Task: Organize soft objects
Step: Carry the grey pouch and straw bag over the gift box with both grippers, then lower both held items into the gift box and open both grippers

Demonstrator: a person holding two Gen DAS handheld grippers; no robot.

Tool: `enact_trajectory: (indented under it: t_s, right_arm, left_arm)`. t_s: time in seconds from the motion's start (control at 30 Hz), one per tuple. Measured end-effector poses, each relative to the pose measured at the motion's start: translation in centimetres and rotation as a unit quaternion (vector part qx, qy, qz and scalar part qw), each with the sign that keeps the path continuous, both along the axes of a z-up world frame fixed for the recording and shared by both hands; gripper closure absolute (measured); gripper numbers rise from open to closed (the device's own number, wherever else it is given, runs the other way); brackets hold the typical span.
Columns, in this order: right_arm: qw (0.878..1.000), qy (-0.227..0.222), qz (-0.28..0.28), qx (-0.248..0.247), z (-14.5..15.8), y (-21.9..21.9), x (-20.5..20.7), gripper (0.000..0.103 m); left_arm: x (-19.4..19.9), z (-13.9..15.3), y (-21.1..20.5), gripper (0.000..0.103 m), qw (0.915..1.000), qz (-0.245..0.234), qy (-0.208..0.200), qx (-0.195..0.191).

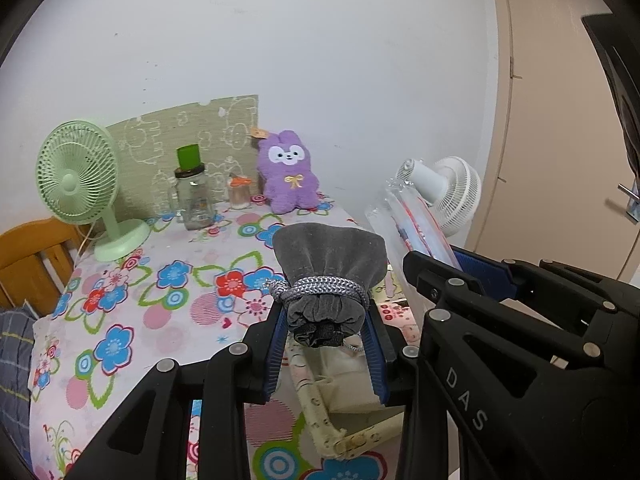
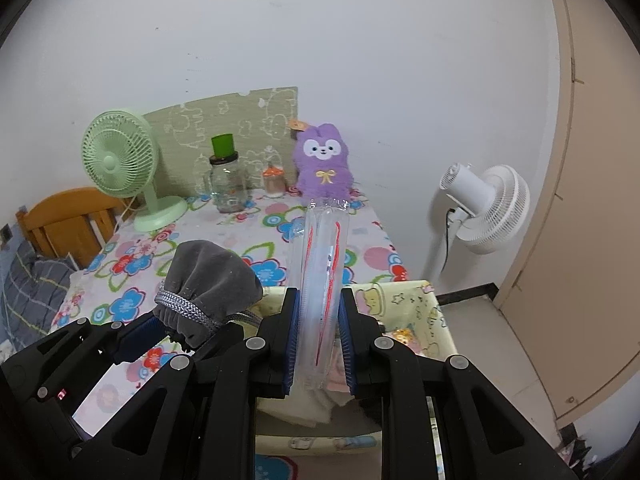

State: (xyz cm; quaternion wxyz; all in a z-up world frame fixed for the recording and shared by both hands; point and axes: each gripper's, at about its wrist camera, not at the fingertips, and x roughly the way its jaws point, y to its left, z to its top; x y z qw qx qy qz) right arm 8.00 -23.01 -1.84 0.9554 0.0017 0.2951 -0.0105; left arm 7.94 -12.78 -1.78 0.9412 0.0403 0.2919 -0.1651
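My left gripper [image 1: 326,338] is shut on the gathered neck of a grey velvet drawstring pouch [image 1: 330,264], tied with a silver cord; the pouch stands up above the jaws. My right gripper [image 2: 319,342] is shut on a clear inflated plastic packet with red markings [image 2: 324,256], held upright. Both hang over a cream patterned fabric basket [image 2: 416,300] at the table's near right edge, with soft items inside. In the right wrist view the pouch [image 2: 208,276] and left gripper sit just left of the packet. A purple plush bunny [image 1: 286,176] sits at the table's back against the wall.
A floral tablecloth [image 1: 160,280] covers the table. At the back stand a green desk fan [image 1: 76,184], a glass jar with a green cap [image 1: 194,196] and a small orange-lidded jar [image 1: 240,192]. A white floor fan [image 2: 484,204] and a door are on the right, a wooden chair [image 2: 64,220] on the left.
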Motion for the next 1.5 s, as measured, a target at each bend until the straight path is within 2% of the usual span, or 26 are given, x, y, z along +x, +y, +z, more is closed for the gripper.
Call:
enact_trajectory:
  t_s: [0.53, 0.93, 1.37, 1.47, 1.5]
  right_arm:
    - [0.999, 0.013, -0.033, 0.009, -1.6, -3.6, 0.8, 0.081]
    - [0.997, 0.041, -0.056, 0.015, -3.7, -5.5, 1.5, 0.081]
    - [0.995, 0.073, -0.056, 0.023, -6.3, -6.0, 2.6, 0.082]
    - [0.995, 0.08, -0.053, 0.026, -6.9, -5.8, 2.9, 0.082]
    - [0.995, 0.083, -0.052, 0.027, -7.0, -5.7, 3.0, 0.082]
  left_arm:
    - [1.0, -1.5, -3.7, 0.067, 0.9987, -0.047, 0.018, 0.01]
    - [2.2, -3.5, -5.7, 0.066, 0.9964, -0.067, 0.047, 0.022]
    - [2.4, -6.2, -5.5, 0.065, 0.993, -0.067, 0.084, 0.05]
    - [2.6, -6.6, -5.3, 0.058, 0.9928, -0.062, 0.087, 0.055]
    - [2.7, -6.6, -5.3, 0.05, 0.9928, -0.059, 0.089, 0.054]
